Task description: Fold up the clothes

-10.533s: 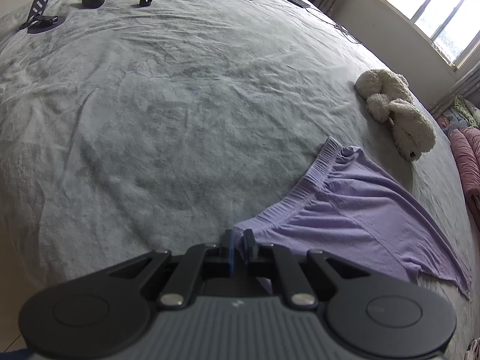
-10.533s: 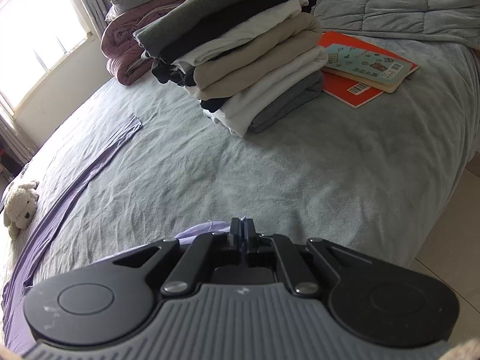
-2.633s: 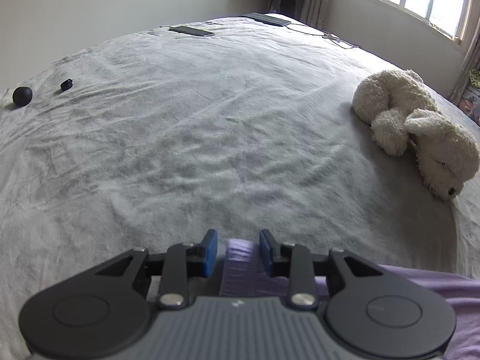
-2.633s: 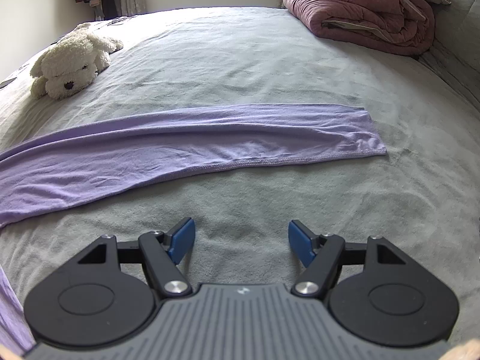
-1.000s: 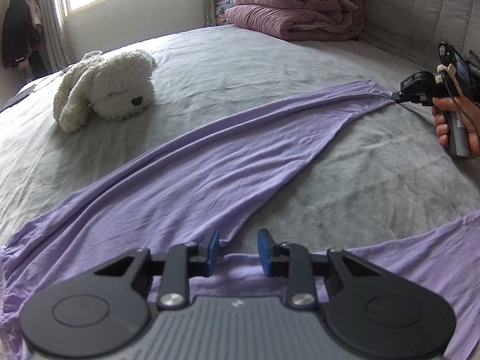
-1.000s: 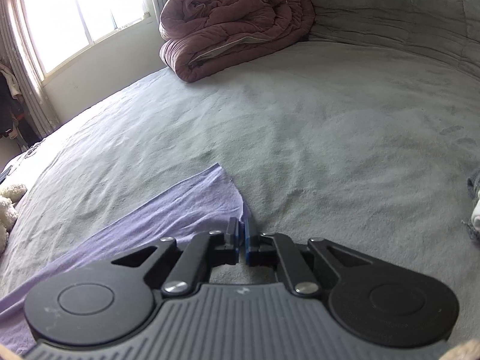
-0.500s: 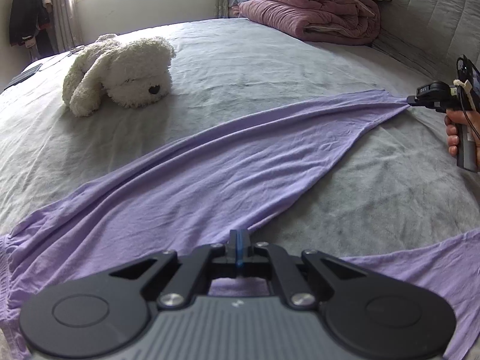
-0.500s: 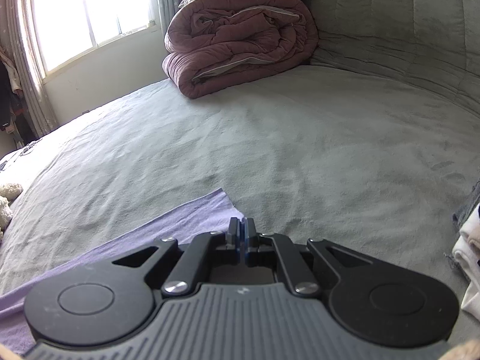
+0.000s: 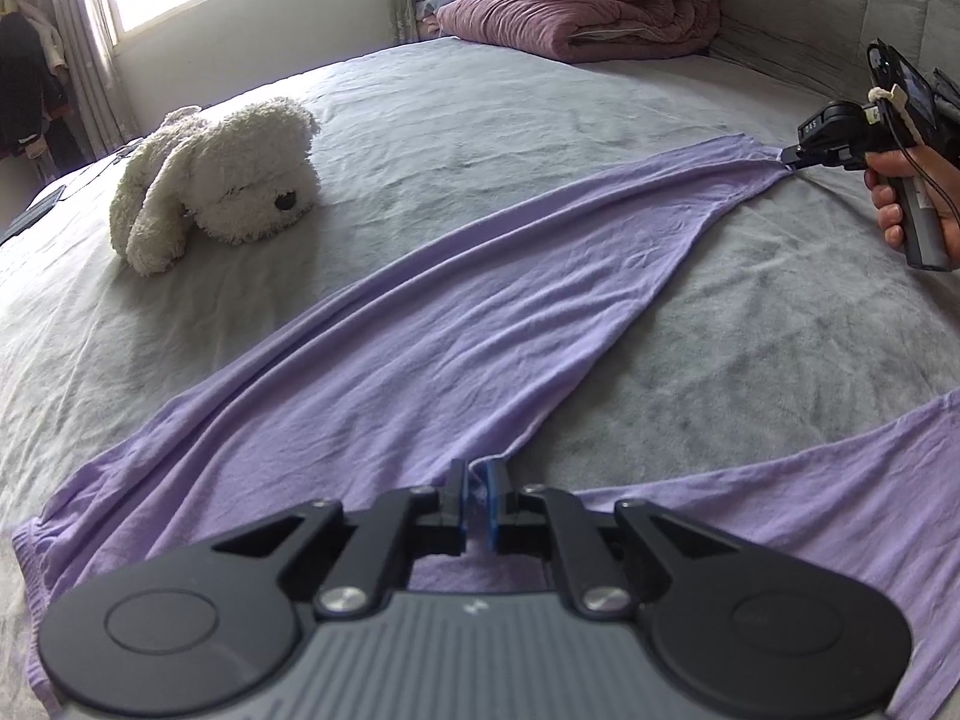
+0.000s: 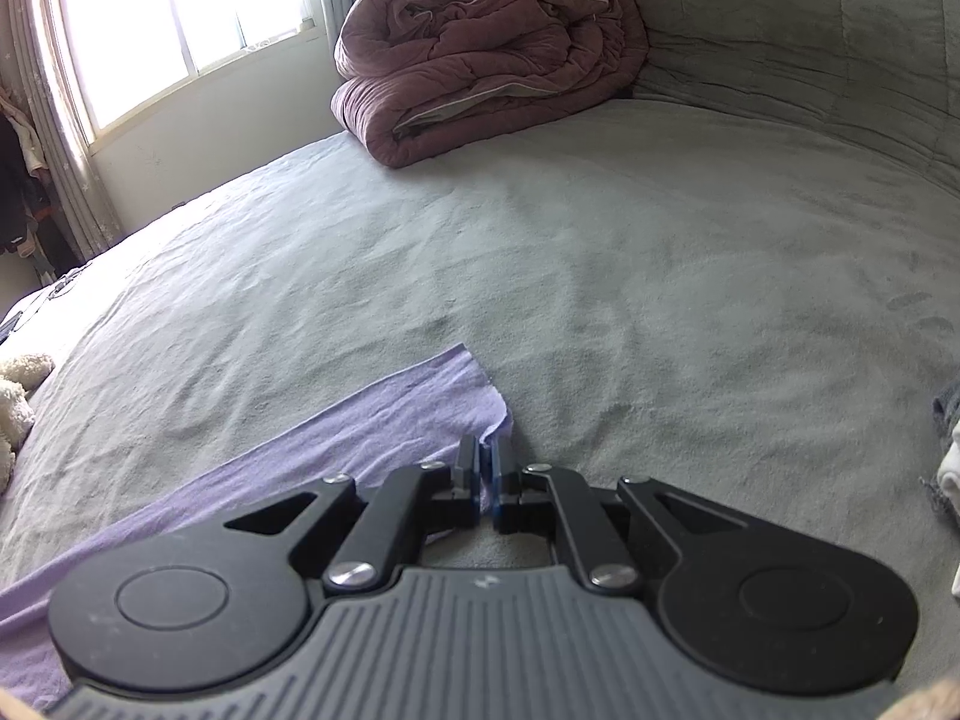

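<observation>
Garment: lilac trousers (image 9: 456, 324) are lying spread across the grey bed (image 9: 510, 120), one leg stretching to the far right, the other running along the near right.
Left gripper (image 9: 475, 501): its jaws are opening, a fold of lilac cloth sitting between the blue pads at the crotch.
Right gripper (image 10: 486, 474): its jaws are opening, the far leg's hem corner standing between them.
Right hand (image 9: 906, 192): gripping the handle at far right.
Plush dog (image 9: 222, 180): lying far left of the trousers.
Maroon quilt (image 10: 480, 54): sitting rolled at the far end.
</observation>
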{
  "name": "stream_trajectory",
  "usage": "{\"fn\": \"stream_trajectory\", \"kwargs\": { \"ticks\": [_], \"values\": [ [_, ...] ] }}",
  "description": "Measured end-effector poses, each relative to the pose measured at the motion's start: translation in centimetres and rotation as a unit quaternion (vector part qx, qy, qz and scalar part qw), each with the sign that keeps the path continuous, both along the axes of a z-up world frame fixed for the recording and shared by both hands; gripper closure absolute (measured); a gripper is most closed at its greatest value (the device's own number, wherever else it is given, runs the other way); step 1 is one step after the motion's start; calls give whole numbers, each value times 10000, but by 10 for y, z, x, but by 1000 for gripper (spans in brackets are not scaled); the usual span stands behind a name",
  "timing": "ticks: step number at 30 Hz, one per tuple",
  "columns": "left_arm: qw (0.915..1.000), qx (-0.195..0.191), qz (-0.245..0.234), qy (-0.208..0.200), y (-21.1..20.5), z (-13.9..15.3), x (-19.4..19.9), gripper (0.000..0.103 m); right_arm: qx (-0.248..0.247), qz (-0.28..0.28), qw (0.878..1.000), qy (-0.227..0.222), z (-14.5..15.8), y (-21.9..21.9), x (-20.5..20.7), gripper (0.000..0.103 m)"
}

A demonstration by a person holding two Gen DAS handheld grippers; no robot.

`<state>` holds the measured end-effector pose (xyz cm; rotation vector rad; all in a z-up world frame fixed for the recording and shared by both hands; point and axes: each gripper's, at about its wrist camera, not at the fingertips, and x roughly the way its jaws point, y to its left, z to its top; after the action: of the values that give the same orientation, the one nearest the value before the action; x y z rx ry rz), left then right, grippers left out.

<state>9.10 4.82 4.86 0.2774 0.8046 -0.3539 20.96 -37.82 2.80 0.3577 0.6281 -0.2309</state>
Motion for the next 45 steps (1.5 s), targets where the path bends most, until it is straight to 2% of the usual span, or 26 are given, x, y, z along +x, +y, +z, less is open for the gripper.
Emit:
{"fn": "stream_trajectory", "kwargs": {
  "ticks": [1, 2, 3, 4, 5, 7, 9, 11, 14, 23, 29, 31, 34, 37, 39, 41, 43, 45],
  "values": [
    [10000, 34, -24, 4, -1, -1, 0, 90, 53, 26, 10000, 7, -2, 0, 0, 86],
    [10000, 80, -47, 5, -2, -2, 0, 79, 98, 50, 9999, 9, -3, -1, 0, 83],
    [9999, 139, -72, -17, -3, -3, -1, 73, 142, 74, 9999, 11, -4, -1, 0, 81],
    [9998, 181, -99, -35, -4, -4, -1, 73, 181, 84, 9998, 2, -4, -1, 0, 76],
    [9997, 189, -116, -34, -5, -5, -1, 73, 218, 91, 9997, -10, -4, -1, 0, 72],
    [9997, 184, -138, -27, -7, -7, 0, 75, 293, 105, 9995, -33, -4, 0, -1, 71],
    [9996, 224, -134, -68, -9, -9, 0, 87, 121, 106, 9999, -4, -3, 4, -1, 74],
    [9996, 260, -87, -72, -9, -9, 0, 92, -103, 78, 9999, 32, -3, 7, -1, 97],
    [9998, 179, -47, 10, -4, -6, -1, 99, -172, 4, 9998, -48, -3, 6, -3, 99],
    [9977, -635, 33, 240, 25, 10, 1, 100, -319, -20, 9988, -359, 13, 11, -4, 100],
    [9938, -1066, -99, 283, 37, 18, -3, 100, -463, -176, 9969, -617, 28, 11, -8, 100],
    [9945, -968, -233, 337, 35, 15, -6, 100, -575, -163, 9966, -562, 29, 11, -6, 100],
    [9949, -822, -387, 442, 31, 10, -9, 100, -716, -257, 9969, -197, 15, 7, -1, 100],
    [9947, -759, -506, 476, 30, 8, -10, 100, -665, -306, 9968, -333, 19, 5, -2, 100],
    [9940, -860, -523, 420, 35, 12, -11, 100, -670, -233, 9957, -595, 31, 7, -6, 100],
    [9930, -973, -528, 418, 40, 13, -11, 100, -731, -189, 9951, -638, 38, 8, -5, 100],
    [9935, -877, -556, 469, 38, 8, -11, 100, -800, -156, 9961, -350, 31, 7, 1, 100],
    [9941, -704, -592, 582, 30, 0, -10, 100, -937, -225, 9952, 178, 12, 6, 8, 100]
  ]
}}
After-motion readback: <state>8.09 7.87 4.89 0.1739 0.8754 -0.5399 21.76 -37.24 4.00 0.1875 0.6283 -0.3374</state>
